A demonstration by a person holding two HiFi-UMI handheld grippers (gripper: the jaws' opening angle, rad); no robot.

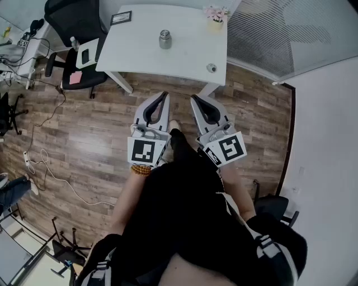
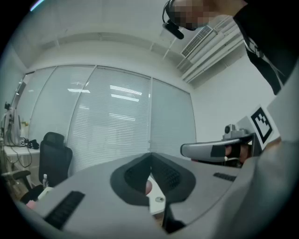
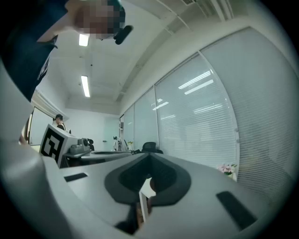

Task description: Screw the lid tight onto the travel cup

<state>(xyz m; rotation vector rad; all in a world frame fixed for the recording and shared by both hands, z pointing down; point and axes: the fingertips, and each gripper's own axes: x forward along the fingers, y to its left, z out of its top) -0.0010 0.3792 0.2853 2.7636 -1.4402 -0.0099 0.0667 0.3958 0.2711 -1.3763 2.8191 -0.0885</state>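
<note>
Room: office with a wood-plank floor. Slatted blinds stand ahead and to the right of both tongs, and a white table stands ahead of their tips.
Left tongs: held level over the floor, pointing at the table. Jaws pressed fully together, with nothing between them (its own view shows the pads meeting).
Right tongs: just beside the left tongs, also level and aimed at the table. Jaws likewise closed tight and empty.
Marker cubes: one at the rear of each tongs, left and right.
Travel cup: metal, upright on the table, straight ahead of the left tongs and well apart from both. Nothing touches it.
Lid: small round grey piece lying on the table by its near edge, ahead of the right tongs. It is nearer to them than the cup and apart from the cup (not fitted).
Flower pot: at the far corner of the table, beyond the lid as seen from the right tongs.
Dark frame: at the other far corner, ahead and to the left of the left tongs.
Black chair: beside the table, ahead and well to the left of the left tongs.
White cable: trails on the floor, left of the left tongs.
Person: dark clothing, with a bead bracelet just behind the left tongs.
</note>
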